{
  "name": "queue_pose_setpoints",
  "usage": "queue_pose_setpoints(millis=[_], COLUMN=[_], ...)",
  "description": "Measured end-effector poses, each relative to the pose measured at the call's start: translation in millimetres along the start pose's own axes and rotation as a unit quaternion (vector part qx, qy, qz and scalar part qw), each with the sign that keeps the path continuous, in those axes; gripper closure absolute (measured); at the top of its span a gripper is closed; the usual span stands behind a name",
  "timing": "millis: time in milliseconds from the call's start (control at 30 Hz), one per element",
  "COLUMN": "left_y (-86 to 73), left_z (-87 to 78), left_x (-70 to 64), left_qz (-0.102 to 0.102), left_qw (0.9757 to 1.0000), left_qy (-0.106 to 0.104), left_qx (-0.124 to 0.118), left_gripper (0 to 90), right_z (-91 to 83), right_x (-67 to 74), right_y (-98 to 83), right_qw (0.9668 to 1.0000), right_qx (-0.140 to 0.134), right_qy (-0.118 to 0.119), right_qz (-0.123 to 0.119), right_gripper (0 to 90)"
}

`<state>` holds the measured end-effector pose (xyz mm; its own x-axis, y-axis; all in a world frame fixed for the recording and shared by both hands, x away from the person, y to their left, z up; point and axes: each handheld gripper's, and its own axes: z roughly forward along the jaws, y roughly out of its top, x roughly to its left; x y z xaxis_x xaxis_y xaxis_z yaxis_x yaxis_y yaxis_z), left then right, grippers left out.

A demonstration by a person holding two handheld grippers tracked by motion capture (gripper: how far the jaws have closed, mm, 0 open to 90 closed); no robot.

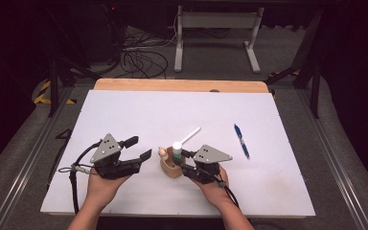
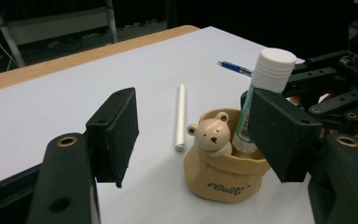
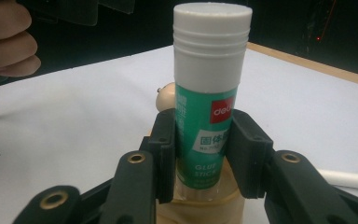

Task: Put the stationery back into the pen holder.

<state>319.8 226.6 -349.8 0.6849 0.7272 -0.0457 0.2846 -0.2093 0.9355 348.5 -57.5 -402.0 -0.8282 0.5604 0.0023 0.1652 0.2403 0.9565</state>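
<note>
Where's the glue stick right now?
In the high view the glue stick stands in the bear pot near the table's middle, gripped by the right gripper.

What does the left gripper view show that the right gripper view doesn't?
The left gripper view alone shows the blue pen, the bear face on the holder and the open left gripper. The right gripper view alone shows the glue stick's green label up close and the right gripper shut on it. Both share the glue stick, standing in the tan holder, the white stick and the white table.
</note>
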Motion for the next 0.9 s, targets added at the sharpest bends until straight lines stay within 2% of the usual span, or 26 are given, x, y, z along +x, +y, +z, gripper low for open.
queue_pose_setpoints(millis=[633, 833, 900], left_y=[-0.1, 0.0, -0.3], left_z=[0.2, 0.3, 0.5], left_x=[-0.3, 0.3, -0.1], left_qz=[-0.002, 0.003, -0.002], left_qw=[1.0000, 1.0000, 1.0000], left_qy=[-0.002, 0.000, -0.002], left_qx=[0.000, 0.000, -0.001], left_gripper=[34.6, 34.7, 34.6], right_z=[1.5, 1.7, 1.8], right_x=[1.4, 2.4, 2.7], right_y=[-0.8, -0.7, -0.6], right_qw=[0.9999, 0.9999, 0.9999], right_qx=[0.008, 0.008, 0.008], right_qy=[0.006, 0.009, 0.010], right_qz=[0.003, 0.003, 0.003], right_gripper=[64.9, 64.9, 64.9])
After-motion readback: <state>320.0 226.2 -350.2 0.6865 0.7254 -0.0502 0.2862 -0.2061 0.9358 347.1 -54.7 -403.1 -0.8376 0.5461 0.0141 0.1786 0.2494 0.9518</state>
